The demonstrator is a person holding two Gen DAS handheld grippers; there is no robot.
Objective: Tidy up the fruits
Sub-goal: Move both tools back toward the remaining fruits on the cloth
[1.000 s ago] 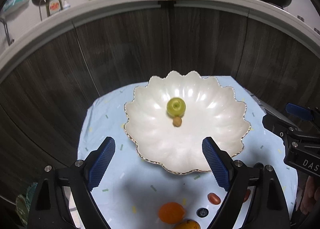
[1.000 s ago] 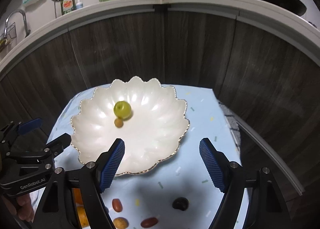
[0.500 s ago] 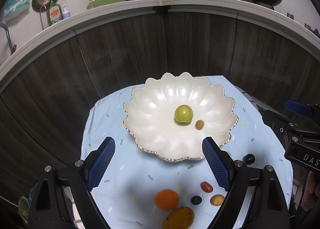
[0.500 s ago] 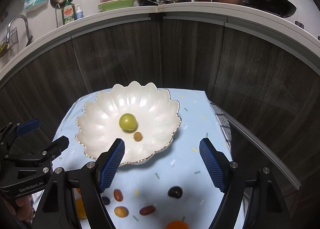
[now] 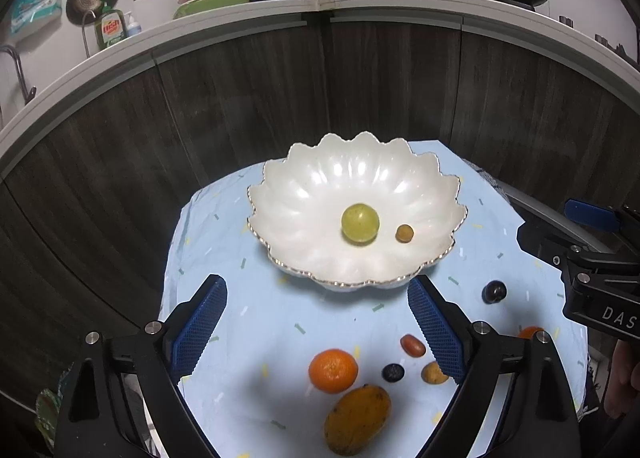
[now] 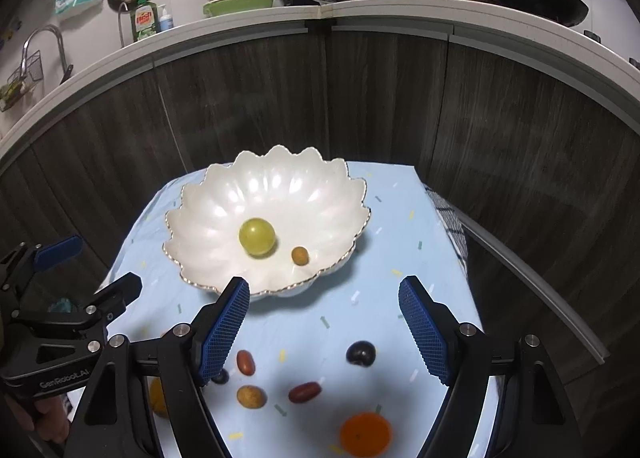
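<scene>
Resting on blue cloth (image 5: 224, 242), scalloped white bowl (image 5: 320, 193) holds green fruit (image 5: 360, 224), small brown fruit (image 5: 404, 233) at its 3 o'clock. Loose at bowl's 6 o'clock: mango (image 5: 357, 419), orange (image 5: 333, 370), dark plum (image 6: 360, 353). Left gripper (image 5: 316, 328) and right gripper (image 6: 323, 326) both spread wide, empty.

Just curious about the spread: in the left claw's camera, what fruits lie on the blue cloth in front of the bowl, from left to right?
Orange → yellow-orange mango → small dark berry → red oval fruit → dark plum.
</scene>
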